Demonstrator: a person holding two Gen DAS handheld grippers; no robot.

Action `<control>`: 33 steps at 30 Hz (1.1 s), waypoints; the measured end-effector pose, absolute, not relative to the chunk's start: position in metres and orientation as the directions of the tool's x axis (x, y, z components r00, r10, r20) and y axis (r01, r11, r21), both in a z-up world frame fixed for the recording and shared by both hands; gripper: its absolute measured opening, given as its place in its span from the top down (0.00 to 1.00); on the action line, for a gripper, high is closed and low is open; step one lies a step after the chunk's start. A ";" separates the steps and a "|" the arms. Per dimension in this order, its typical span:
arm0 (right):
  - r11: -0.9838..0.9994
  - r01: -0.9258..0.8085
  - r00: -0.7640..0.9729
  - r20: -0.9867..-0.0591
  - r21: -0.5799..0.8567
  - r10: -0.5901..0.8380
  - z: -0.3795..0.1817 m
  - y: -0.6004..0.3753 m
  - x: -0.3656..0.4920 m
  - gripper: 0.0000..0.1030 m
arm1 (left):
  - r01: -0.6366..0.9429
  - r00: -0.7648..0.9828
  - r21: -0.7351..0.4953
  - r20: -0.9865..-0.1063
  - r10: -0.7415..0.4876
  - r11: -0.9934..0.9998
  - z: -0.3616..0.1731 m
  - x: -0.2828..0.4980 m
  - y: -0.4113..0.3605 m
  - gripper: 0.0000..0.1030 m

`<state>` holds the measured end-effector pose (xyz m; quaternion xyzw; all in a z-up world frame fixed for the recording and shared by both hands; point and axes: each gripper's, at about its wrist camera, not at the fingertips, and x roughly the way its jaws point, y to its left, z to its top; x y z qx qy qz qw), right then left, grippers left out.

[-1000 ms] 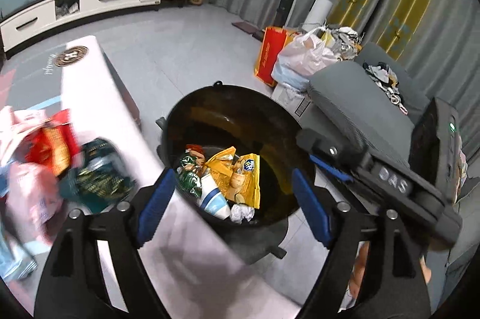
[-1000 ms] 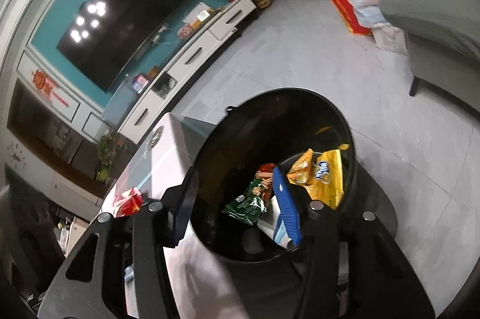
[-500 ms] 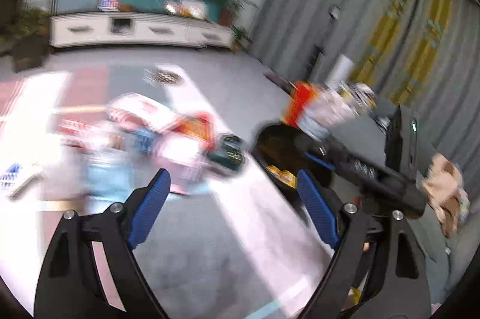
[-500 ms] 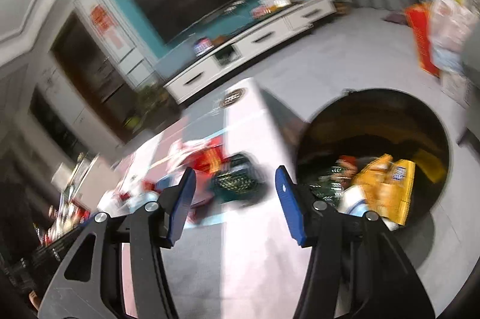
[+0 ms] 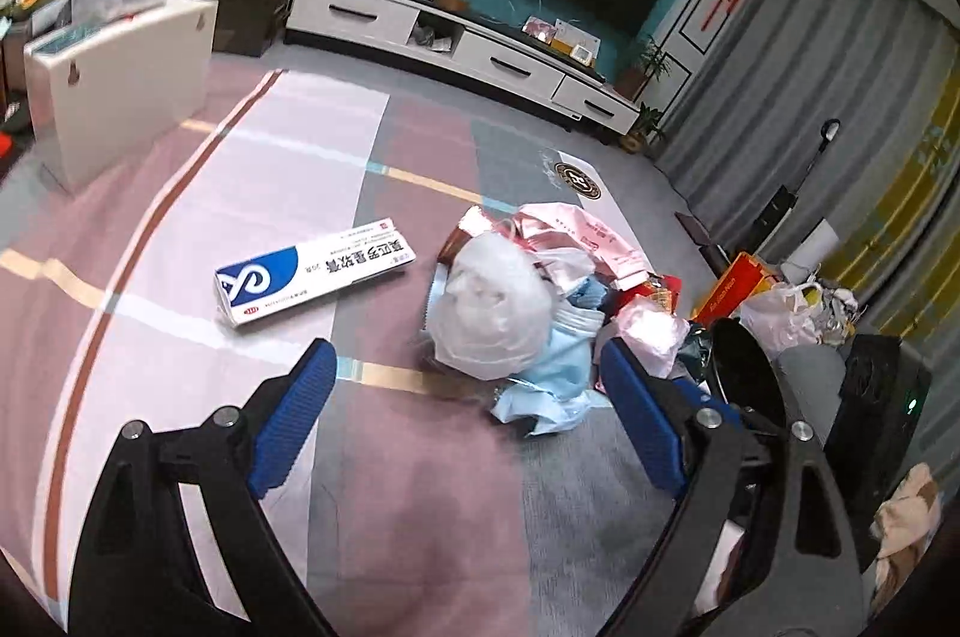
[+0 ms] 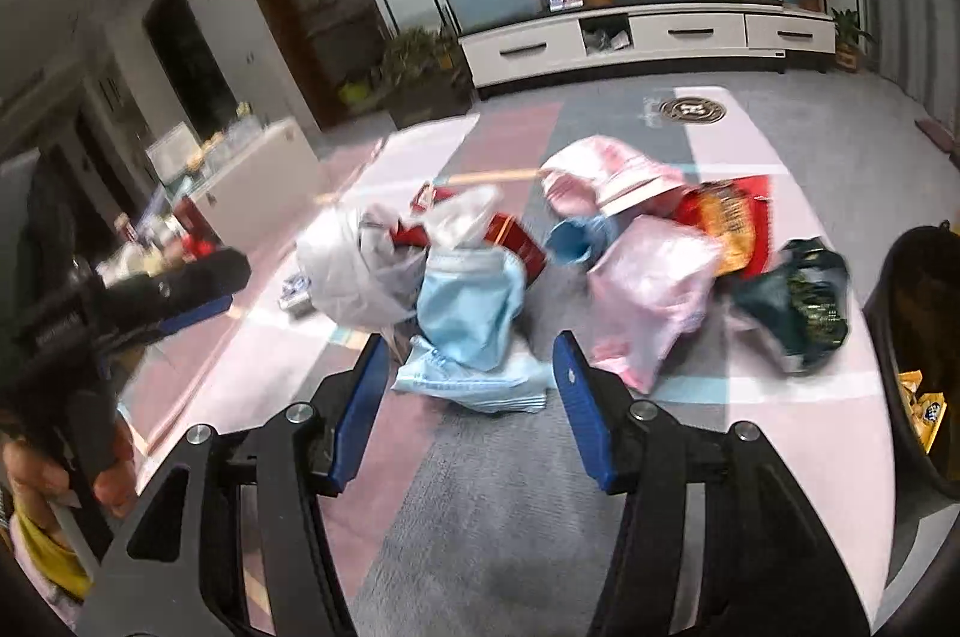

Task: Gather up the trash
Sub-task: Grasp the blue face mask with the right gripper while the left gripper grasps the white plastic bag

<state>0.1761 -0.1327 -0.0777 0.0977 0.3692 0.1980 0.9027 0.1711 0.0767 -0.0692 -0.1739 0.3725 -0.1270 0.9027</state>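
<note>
A heap of trash lies on the striped tablecloth (image 5: 252,169): a white plastic bag (image 5: 492,313), a light blue bag (image 5: 558,379) and pink bags (image 5: 576,229). A blue-and-white carton (image 5: 312,277) lies apart on the left. My left gripper (image 5: 462,373) hovers wide open just short of the white bag, nothing between its pads. In the right wrist view my right gripper (image 6: 471,361) is open in front of the light blue bag (image 6: 468,313), not touching it. A pink bag (image 6: 648,289), a dark green packet (image 6: 804,301) and an orange snack pack (image 6: 732,223) lie to its right.
The black bin (image 6: 918,337) stands off the table's right end, with yellow wrappers inside. A hand (image 6: 60,469) holds the left tool's black housing (image 6: 138,295) at the left. Bags (image 5: 786,307) crowd the floor beyond the bin. A white box (image 5: 120,85) stands at the table's far left.
Both cameras have swung away from the bin's inside to the trash heap on the table. The left jaws stand a little wider. Both wrists have rolled.
</note>
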 end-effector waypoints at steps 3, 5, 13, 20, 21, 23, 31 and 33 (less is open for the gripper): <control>0.902 -0.279 0.639 -0.637 0.329 0.431 -0.083 -0.124 0.185 0.45 | 0.099 0.691 -0.440 -0.615 -0.379 0.893 -0.077 0.175 0.077 0.13; 0.903 -0.269 0.633 -0.645 0.335 0.428 -0.088 -0.120 0.193 0.45 | 0.106 0.694 -0.456 -0.603 -0.394 0.884 -0.076 0.180 0.072 0.13; 0.902 -0.245 0.632 -0.648 0.355 0.426 -0.102 -0.117 0.216 0.45 | 0.146 0.696 -0.410 -0.604 -0.388 0.900 -0.082 0.209 0.046 0.13; 0.916 -0.266 0.629 -0.665 0.301 0.402 -0.109 -0.100 0.226 0.45 | 0.131 0.688 -0.375 -0.632 -0.356 0.918 -0.096 0.219 0.041 0.46; 0.918 -0.265 0.631 -0.667 0.296 0.397 -0.110 -0.099 0.227 0.49 | 0.131 0.688 -0.380 -0.631 -0.360 0.916 -0.097 0.219 0.042 0.54; 0.918 -0.269 0.629 -0.669 0.293 0.397 -0.112 -0.099 0.228 0.57 | 0.132 0.689 -0.372 -0.632 -0.355 0.919 -0.097 0.218 0.043 0.66; 0.910 -0.285 0.637 -0.650 0.302 0.415 -0.102 -0.104 0.218 0.87 | 0.157 0.701 -0.399 -0.599 -0.386 0.904 -0.078 0.195 0.051 0.78; 0.908 -0.278 0.646 -0.638 0.314 0.419 -0.095 -0.110 0.212 0.88 | 0.166 0.711 -0.417 -0.577 -0.401 0.894 -0.070 0.185 0.057 0.78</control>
